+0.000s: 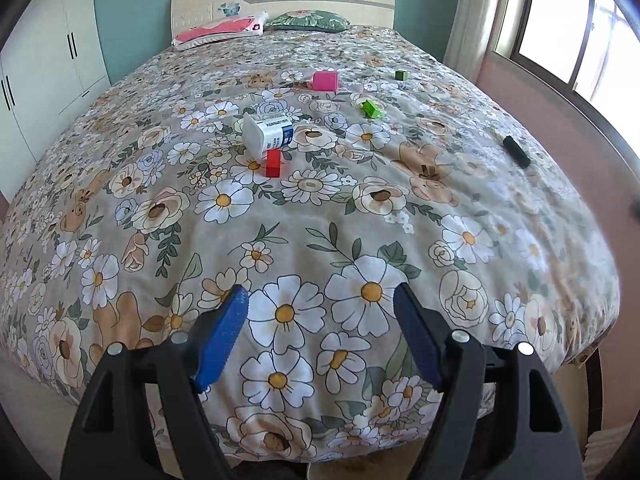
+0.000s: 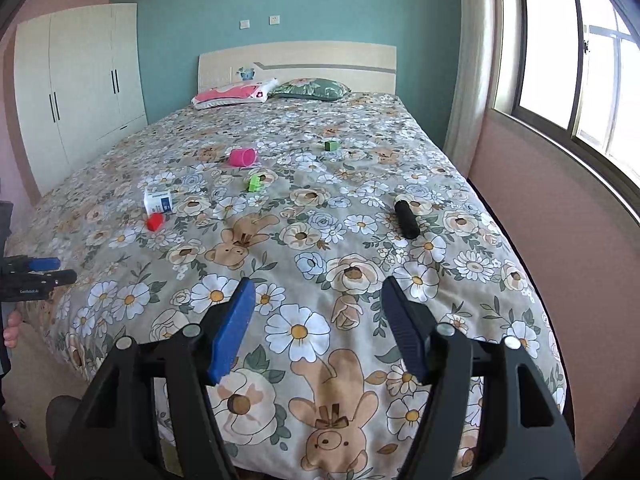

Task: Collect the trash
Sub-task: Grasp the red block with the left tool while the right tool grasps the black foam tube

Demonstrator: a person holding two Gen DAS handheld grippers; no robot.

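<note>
Small items lie scattered on a floral bedspread (image 1: 320,208) (image 2: 320,240). A white box with blue print (image 1: 267,135) (image 2: 158,201) lies on its side, a red block (image 1: 274,163) (image 2: 155,221) just in front of it. Further back sit a pink cup (image 1: 326,81) (image 2: 243,157), a light green block (image 1: 372,109) (image 2: 254,183) and a dark green cube (image 1: 401,75) (image 2: 331,145). A black cylinder (image 1: 517,151) (image 2: 406,219) lies towards the right edge. My left gripper (image 1: 322,296) (image 2: 44,268) is open over the foot of the bed, nothing between its blue pads. My right gripper (image 2: 318,288) is open and empty too.
Two pillows (image 2: 236,94) (image 2: 310,89) lie at the headboard (image 1: 280,0). A white wardrobe (image 2: 80,88) stands left of the bed. A window (image 2: 580,60) and a pink wall run along the right side. A hand (image 2: 12,330) holds the left gripper's handle at the far left.
</note>
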